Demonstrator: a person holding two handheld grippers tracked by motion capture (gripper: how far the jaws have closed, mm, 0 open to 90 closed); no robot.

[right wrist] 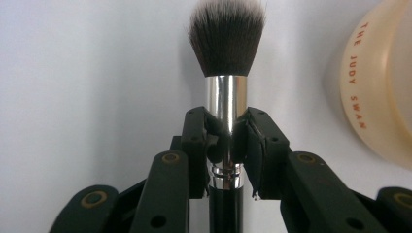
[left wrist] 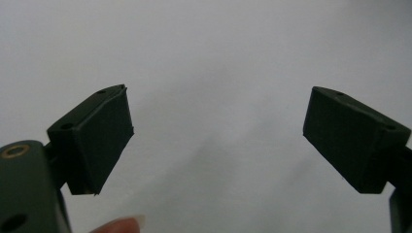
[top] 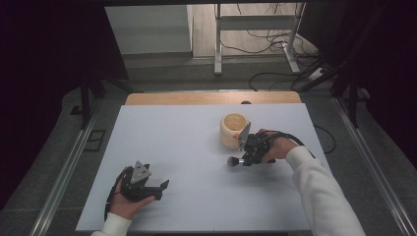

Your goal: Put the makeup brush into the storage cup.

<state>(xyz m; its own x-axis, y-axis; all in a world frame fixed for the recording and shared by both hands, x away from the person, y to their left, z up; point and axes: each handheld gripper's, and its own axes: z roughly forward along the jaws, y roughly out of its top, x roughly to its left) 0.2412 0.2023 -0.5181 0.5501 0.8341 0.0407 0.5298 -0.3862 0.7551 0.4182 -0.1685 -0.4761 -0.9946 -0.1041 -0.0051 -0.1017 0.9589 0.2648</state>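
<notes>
Right gripper view: fingers (right wrist: 226,145) clamping brush (right wrist: 226,48)

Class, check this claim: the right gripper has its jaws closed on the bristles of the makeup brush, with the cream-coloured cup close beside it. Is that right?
Not quite. The right gripper has its jaws closed on the silver metal ferrule of the makeup brush, below the bristles, which stick out free. The right gripper view shows it. The cream-coloured cup does stand close beside it.

The cream-coloured round plastic container (right wrist: 384,92), at the right edge of the right gripper view, carries reddish capital letters running down its curved rim, reading "THE JUDY SWAN". No other lettering, number or sign is legible anywhere.
</notes>
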